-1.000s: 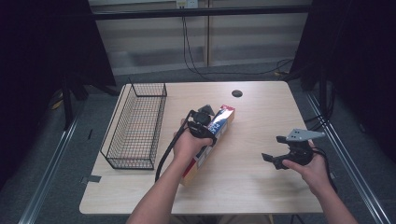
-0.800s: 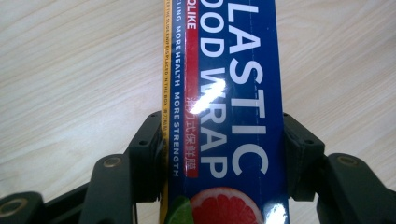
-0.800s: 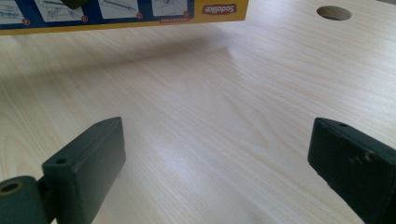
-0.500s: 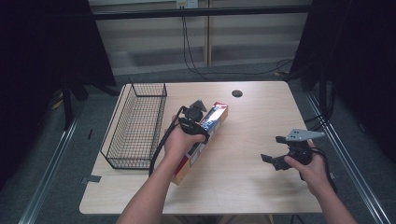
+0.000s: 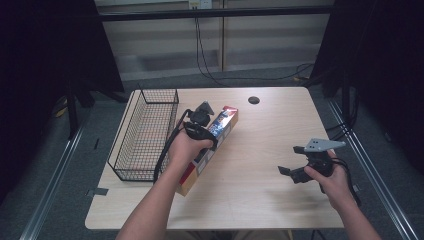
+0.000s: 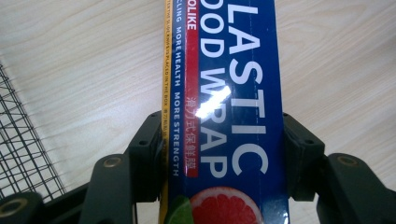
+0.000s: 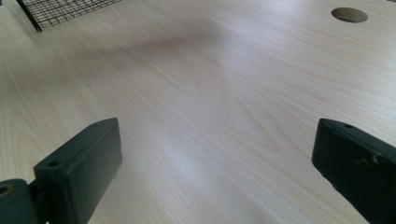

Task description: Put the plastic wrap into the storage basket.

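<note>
Left gripper [image 5: 202,120] is pinching the plastic wrap box [image 6: 229,112] beside the wire basket [image 5: 145,137]; right gripper [image 5: 292,170] jaws are standing spread.

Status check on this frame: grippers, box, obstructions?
Left gripper shut on long blue plastic-wrap box. Right gripper open, empty. Black wire basket beside box; bare wooden table between.

Item count, table surface
One plastic wrap box [image 5: 212,145], one wire basket [image 5: 145,135], two grippers: left [image 5: 202,112], right [image 5: 290,172].
</note>
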### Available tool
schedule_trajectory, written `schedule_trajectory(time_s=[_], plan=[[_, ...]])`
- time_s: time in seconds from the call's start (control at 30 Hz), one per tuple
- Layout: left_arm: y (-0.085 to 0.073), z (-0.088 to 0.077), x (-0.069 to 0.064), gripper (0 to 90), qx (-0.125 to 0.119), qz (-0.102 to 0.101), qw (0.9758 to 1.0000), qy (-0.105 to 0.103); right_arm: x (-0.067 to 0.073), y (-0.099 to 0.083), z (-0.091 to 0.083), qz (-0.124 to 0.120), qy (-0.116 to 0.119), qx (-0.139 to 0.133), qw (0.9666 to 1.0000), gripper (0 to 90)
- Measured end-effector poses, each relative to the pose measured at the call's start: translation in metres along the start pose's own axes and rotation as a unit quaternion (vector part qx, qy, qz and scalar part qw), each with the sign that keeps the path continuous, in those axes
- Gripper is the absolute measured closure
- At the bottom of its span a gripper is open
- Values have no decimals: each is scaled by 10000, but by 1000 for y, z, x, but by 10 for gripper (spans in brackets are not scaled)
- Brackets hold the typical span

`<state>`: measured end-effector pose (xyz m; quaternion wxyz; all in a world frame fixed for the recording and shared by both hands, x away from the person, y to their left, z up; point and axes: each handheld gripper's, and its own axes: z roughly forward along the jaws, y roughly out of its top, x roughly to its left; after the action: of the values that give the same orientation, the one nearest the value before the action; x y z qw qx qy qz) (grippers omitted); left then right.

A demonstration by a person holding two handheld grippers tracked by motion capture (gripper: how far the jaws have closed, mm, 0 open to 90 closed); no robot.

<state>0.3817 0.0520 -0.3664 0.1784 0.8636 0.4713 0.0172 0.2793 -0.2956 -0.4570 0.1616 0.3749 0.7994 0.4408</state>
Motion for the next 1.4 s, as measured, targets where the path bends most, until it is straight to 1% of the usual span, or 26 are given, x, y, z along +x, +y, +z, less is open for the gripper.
schedule_trajectory(time_s=[0.03, 0.07, 0.13, 0.17, 0.23, 0.27, 0.3, 0.4, 0.43, 0.53, 0.57, 0.6, 0.7, 0.8, 0.87, 0.9, 0.97, 1.0, 1.03, 1.1, 1.17, 1.2, 1.3, 1.33, 1.37, 1.4], plan=[[0, -1, 0, 433, -32, -44, 10000, 7, 0, 0, 0, -13, 6, 9, 10000, 15], [0, -2, 1, 433, -50, -16, 10000, 2, 0, 0, 0, -16, -9, 6, 10000, 15], [0, -4, 2, 433, -43, -61, 10000, 38, 0, 0, 0, -11, 16, 2, 10000, 16], [0, -6, 3, 433, -49, -23, 10000, 36, 0, 0, 0, -16, -4, 2, 10000, 16], [-1, -8, 5, 433, -51, -84, 10000, 13, 0, 0, 0, 1, 11, 8, 10000, 16], [-2, -10, 7, 433, -33, -54, 10000, -1, 0, 0, 0, 12, -5, -10, 10000, 16], [-2, -10, 7, 433, -59, -101, 9999, 3, 0, 0, 0, 20, -9, -25, 10000, 16], [-3, -13, 10, 433, -82, -95, 9999, 38, 0, 0, 0, 44, -1, -27, 10000, 16], [-3, -14, 11, 433, -43, -161, 9999, 40, 0, 0, 0, 45, 9, -16, 10000, 16], [-4, -16, 13, 433, -51, -191, 9998, 49, 1, 0, 1, 17, 10, 10, 10000, 16], [-4, -17, 14, 433, -38, -171, 9998, 54, 1, 0, 1, 16, 27, 17, 10000, 16], [-4, -18, 16, 433, -83, -151, 9998, 45, 1, 0, 2, 5, 22, 21, 10000, 16], [-4, -22, 18, 433, -81, -225, 9997, 37, 1, 0, 3, -35, 36, 58, 10000, 16], [-5, -24, 20, 433, -118, -276, 9995, 85, 2, 0, 3, -52, 23, 78, 10000, 17], [-6, -26, 21, 433, -58, -324, 9994, 97, 2, 0, 3, -58, 21, 53, 10000, 17], [-6, -27, 23, 433, -70, -247, 9996, 117, 2, 0, 3, -60, -7, 34, 10000, 17], [-7, -28, 24, 433, -110, -336, 9993, 141, 2, 1, 2, -48, -20, 13, 10000, 18], [-7, -29, 25, 433, -85, -303, 9994, 144, 2, 1, 1, -46, -39, 13, 10000, 18], [-7, -29, 25, 433, -111, -354, 9992, 157, 2, 0, 1, -48, -39, 19, 10000, 18], [-8, -30, 26, 433, -91, -382, 9991, 137, 2, 0, 1, -49, -5, 32, 10000, 19], [-8, -30, 28, 433, -120, -390, 9991, 125, 2, 0, 1, -58, 4, 32, 10000, 18], [-8, -32, 29, 433, -88, -382, 9991, 131, 2, 0, 1, -56, -10, 36, 10000, 18], [-8, -34, 30, 433, -159, -447, 9988, 144, 2, 0, 1, -49, -11, 29, 10000, 18], [-8, -36, 31, 433, -119, -381, 9991, 174, 2, 0, 1, -60, -7, 25, 10000, 18], [-8, -36, 32, 433, -142, -402, 9990, 166, 2, 0, 2, -69, 2, 28, 10000, 19], [-9, -37, 32, 432, -143, -479, 9986, 175, 2, 0, 2, -83, 15, 21, 10000, 20]])
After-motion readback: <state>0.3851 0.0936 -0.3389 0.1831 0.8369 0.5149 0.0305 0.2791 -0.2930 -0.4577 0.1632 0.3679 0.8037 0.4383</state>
